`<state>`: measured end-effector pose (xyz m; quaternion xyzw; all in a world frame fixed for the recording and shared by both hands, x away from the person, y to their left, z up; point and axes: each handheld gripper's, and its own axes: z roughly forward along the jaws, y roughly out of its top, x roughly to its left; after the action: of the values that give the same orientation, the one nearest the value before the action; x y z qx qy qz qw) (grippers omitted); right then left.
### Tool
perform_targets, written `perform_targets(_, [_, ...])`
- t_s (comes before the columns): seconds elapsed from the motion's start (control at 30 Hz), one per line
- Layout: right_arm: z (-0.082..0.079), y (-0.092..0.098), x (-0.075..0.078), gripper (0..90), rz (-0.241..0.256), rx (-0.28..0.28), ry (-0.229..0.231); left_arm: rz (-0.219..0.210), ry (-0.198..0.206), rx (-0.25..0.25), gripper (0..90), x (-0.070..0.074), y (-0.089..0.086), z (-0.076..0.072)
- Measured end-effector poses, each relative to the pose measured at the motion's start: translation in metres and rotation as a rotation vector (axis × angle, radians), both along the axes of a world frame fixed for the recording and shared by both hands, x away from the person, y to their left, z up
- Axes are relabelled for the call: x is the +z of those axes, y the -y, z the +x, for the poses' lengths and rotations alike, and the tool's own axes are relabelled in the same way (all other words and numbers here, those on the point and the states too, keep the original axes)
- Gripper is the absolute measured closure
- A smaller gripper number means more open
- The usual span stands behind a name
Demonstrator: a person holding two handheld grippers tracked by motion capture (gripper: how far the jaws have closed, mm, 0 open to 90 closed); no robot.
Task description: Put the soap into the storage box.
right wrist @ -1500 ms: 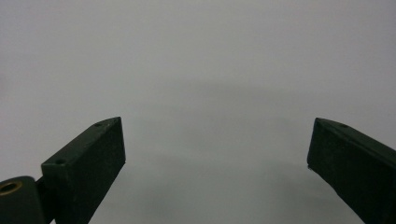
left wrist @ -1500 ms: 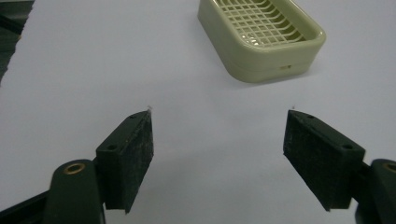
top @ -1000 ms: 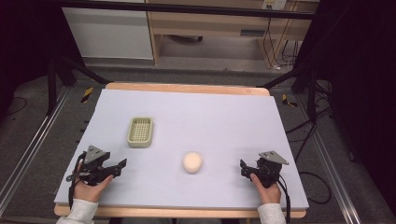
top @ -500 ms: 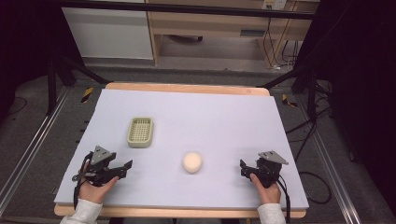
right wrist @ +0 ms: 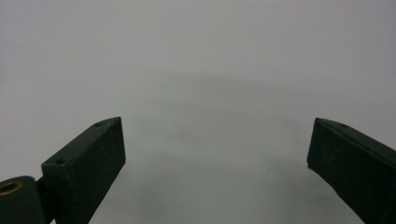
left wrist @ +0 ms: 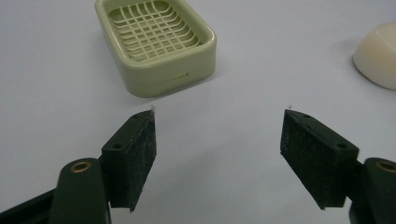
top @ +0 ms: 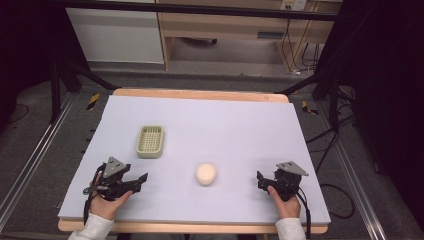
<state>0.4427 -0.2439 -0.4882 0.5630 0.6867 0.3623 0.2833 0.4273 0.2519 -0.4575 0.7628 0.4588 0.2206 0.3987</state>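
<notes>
A pale green soap dish (top: 150, 141) with a slatted bottom sits left of the table's middle. A cream oval bar of soap (top: 205, 173) lies to its right, nearer the front. My left gripper (top: 141, 179) is at the front left, held low over the mat, open and empty. In the left gripper view its jaws (left wrist: 219, 135) stand wide apart; the dish (left wrist: 156, 42) is ahead at the left and the soap (left wrist: 378, 56) is at the right edge. My right gripper (top: 259, 180) rests at the front right, open (right wrist: 217, 144), with bare mat between its jaws.
A lavender mat (top: 225, 125) covers the wooden table (top: 200, 93). Black frame rails run along both sides, and cables lie on the floor at the right. Shelving stands behind the table.
My left gripper has moved a little to the right, toward the soap. The right gripper, the dish and the soap have stayed in place.
</notes>
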Motion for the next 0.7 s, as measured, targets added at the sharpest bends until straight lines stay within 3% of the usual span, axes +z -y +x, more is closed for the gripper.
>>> perform_targets(0.7, [0.000,0.000,0.000,4.7,0.001,0.002,-0.002,0.011,0.004,-0.045,26.4,0.002,0.020,0.002])
